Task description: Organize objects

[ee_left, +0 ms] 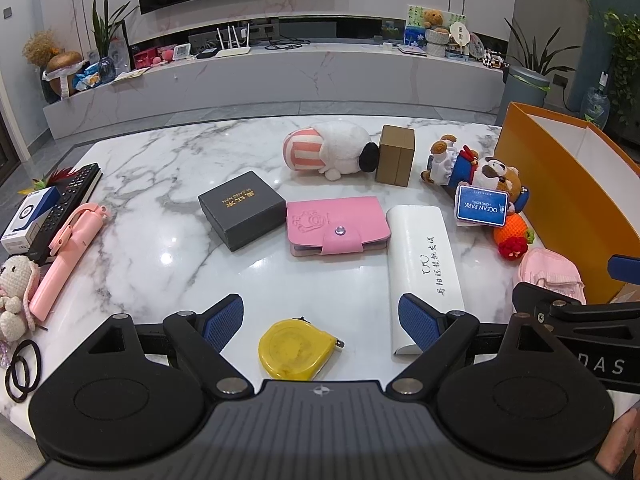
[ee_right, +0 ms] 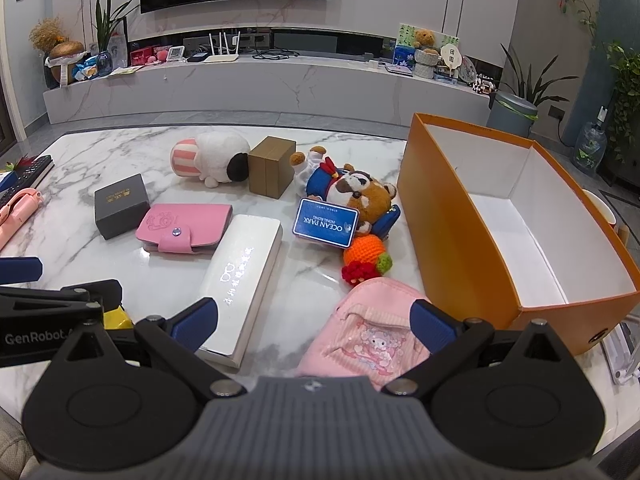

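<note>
Marble tabletop [ee_left: 152, 264] fills the middle of both views, with a long TV console and dark screen along the top. At the bottom of the left wrist view, the left gripper [ee_left: 320, 320] stands spread wide and empty, a yellow tape measure [ee_left: 296, 354] lying on the marble between its blue pads, touching neither. At the bottom of the right wrist view, the right gripper [ee_right: 314, 320] is equally wide and holds nothing; a pink pouch [ee_right: 368, 336] lies between its fingers, its right edge under the right pad, though I cannot tell if they touch. Just left of it lies a white glasses case [ee_right: 244, 284]. On the right side of that view, the orange box [ee_right: 460, 248] stands open, its white inside bare. A pink wallet [ee_right: 184, 228] and dark gift box [ee_right: 120, 204] sit centre-left, well apart from the box.
</note>
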